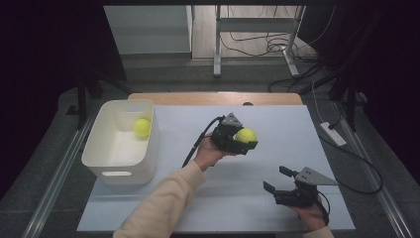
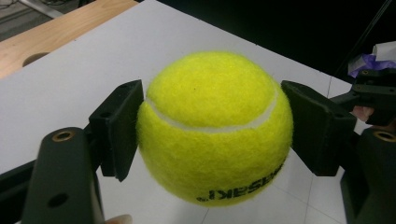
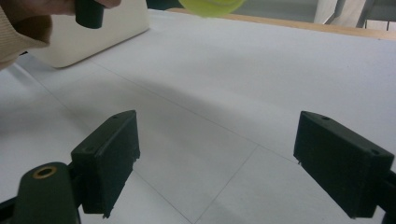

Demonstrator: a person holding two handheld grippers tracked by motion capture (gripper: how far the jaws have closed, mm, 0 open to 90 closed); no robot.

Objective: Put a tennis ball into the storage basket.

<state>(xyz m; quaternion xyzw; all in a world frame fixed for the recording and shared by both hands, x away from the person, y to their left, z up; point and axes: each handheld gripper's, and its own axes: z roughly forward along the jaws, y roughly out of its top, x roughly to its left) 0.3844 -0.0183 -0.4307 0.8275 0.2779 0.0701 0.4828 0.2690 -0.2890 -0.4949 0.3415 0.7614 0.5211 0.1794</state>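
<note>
The ball is a fuzzy yellow-green tennis ball, clamped in the left claw above the white surface, well right of the bin. The left gripper view brings out its white curved seam and black lettering near the bottom, both pads pressing its sides. From above, a second ball lies inside the bin. The right claw stands wide and holds nothing, far right of the bin.
</note>
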